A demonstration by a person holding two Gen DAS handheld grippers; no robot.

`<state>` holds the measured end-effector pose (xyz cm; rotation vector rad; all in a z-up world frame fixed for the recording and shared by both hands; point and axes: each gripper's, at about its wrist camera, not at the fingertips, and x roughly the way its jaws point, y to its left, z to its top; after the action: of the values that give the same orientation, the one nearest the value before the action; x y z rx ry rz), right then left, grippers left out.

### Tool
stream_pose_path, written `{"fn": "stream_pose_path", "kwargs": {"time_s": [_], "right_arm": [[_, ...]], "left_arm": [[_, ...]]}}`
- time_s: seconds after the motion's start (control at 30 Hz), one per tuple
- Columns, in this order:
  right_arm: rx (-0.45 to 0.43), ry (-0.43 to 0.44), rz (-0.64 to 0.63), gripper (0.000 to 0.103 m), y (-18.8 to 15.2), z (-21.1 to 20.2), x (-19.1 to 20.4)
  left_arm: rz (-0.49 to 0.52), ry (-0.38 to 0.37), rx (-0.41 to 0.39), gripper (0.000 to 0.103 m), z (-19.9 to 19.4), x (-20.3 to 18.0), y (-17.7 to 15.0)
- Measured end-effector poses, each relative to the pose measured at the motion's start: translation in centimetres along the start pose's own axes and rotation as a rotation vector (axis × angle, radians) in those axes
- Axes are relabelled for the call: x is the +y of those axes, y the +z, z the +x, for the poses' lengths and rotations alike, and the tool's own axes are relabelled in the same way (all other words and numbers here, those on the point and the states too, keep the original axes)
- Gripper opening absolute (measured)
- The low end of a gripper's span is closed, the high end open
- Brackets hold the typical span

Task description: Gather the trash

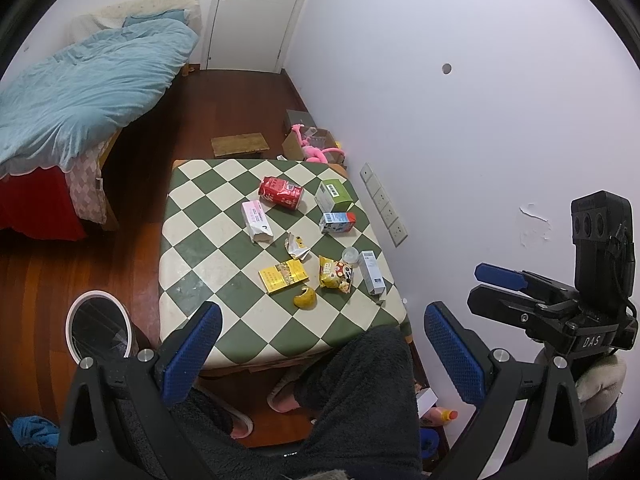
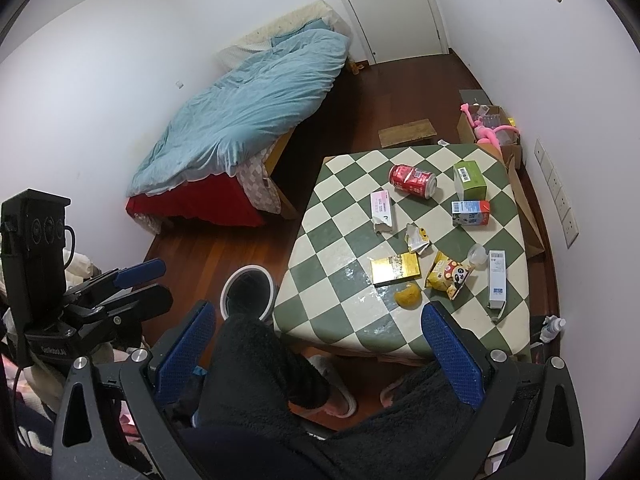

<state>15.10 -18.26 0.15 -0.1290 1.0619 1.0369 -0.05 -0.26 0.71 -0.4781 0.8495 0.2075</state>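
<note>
A green-and-white checked table (image 1: 208,240) (image 2: 332,248) holds scattered trash: a red can (image 1: 281,193) (image 2: 413,180), a pink box (image 1: 255,221) (image 2: 382,211), a green box (image 1: 334,195), a small milk carton (image 1: 338,223), a crumpled wrapper (image 1: 297,246), a yellow box (image 1: 283,276) (image 2: 395,268), a snack bag (image 1: 336,274) (image 2: 447,274), a white tall box (image 1: 371,272) (image 2: 497,278) and a fruit peel (image 1: 305,297) (image 2: 408,295). A white bin (image 1: 98,328) (image 2: 248,292) stands left of the table. My left gripper (image 1: 320,344) and right gripper (image 2: 320,340) are open and empty, held high above the table's near edge.
A bed with a blue duvet (image 1: 80,92) is at the left. A wooden stool (image 1: 239,145) and a box with a pink toy (image 1: 316,148) lie beyond the table. The person's dark-trousered legs (image 1: 352,392) and slippers are below. A wall with sockets (image 1: 384,204) is right.
</note>
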Motion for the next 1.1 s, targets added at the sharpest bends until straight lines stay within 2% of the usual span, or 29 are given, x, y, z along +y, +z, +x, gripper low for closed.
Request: {"fn": "stream_pose_path", "kwargs": {"time_s": [1.1], "right_arm": [[-0.005, 0.001, -0.004, 0.103, 0.13, -0.12, -0.03]], "left_arm": [[0.005, -0.004, 0.001, 0.103, 0.08, -0.06, 0.31]]}}
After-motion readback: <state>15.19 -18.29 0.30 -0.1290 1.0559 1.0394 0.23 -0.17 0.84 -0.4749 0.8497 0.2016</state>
